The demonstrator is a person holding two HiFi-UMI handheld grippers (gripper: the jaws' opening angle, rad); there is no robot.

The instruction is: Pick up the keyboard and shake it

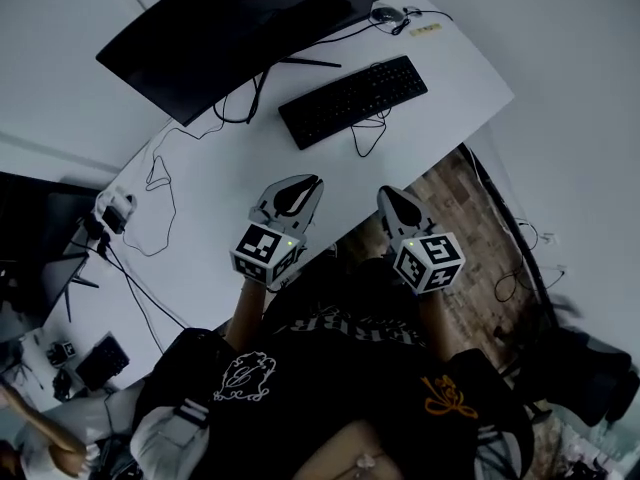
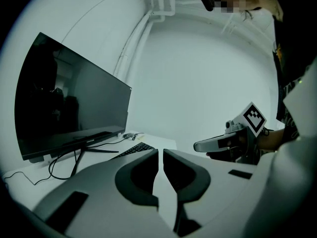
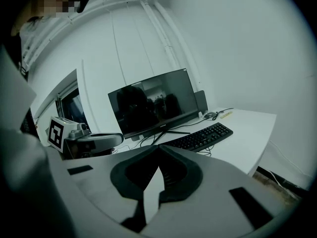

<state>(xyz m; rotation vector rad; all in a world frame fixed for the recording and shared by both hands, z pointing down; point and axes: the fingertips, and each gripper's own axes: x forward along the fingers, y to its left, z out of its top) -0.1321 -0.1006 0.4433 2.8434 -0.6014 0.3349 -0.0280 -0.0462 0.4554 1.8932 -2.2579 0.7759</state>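
A black keyboard lies flat on the white desk, in front of the monitor; it also shows in the right gripper view as the keyboard and, partly, in the left gripper view as the keyboard. My left gripper is held over the desk's near edge, jaws shut with nothing between them. My right gripper hangs just off that edge, also shut and empty. Both are well short of the keyboard.
A large dark monitor stands behind the keyboard, with a mouse at the far corner. Cables trail across the desk's left part. A brick-patterned floor lies to the right of the desk.
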